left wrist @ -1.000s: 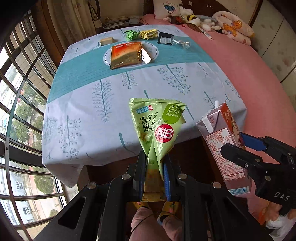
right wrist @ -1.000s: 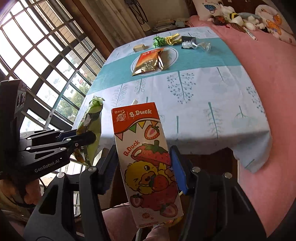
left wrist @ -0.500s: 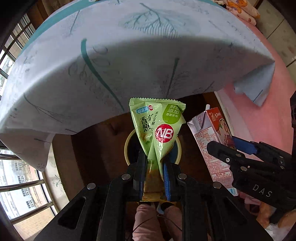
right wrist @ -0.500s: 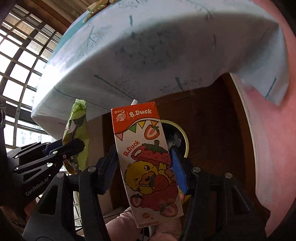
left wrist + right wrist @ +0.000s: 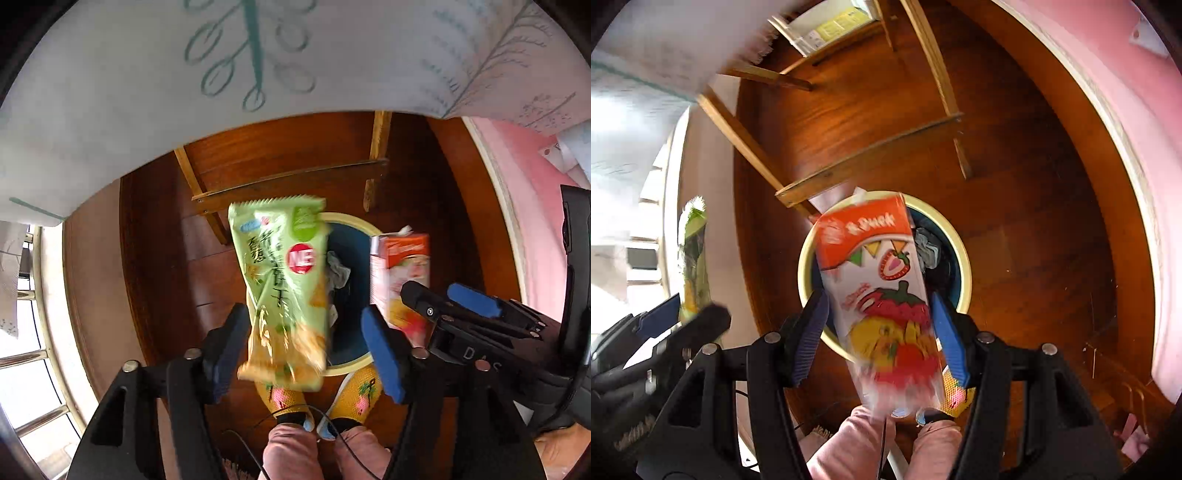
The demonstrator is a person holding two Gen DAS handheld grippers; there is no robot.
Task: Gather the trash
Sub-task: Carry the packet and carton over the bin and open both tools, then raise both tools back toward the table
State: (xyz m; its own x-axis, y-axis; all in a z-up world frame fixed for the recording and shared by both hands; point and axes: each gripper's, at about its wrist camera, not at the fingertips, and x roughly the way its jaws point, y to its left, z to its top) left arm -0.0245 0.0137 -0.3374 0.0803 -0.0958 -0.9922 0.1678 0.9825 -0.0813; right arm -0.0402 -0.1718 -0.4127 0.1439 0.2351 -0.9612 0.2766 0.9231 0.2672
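My left gripper points down over a round bin with a cream rim and dark inside. Its jaws are opening, and a green snack bag hangs blurred between the blue pads without being pressed. My right gripper is over the same bin, its jaws opening too. A red and white strawberry drink carton is between them, blurred, with small gaps at both pads. Each view shows the other side's things: the carton and right gripper, the bag and left gripper.
The table's hanging cloth and its wooden legs and crossbar stand just beyond the bin. A pink bed cover is on the right, window rails on the left. The person's yellow-slippered feet stand beside the bin, which holds crumpled trash.
Both grippers came down from table height to just over the bin. The left jaws, which pinched the snack bag, have spread wide and let it go; the right jaws have loosened from the carton.
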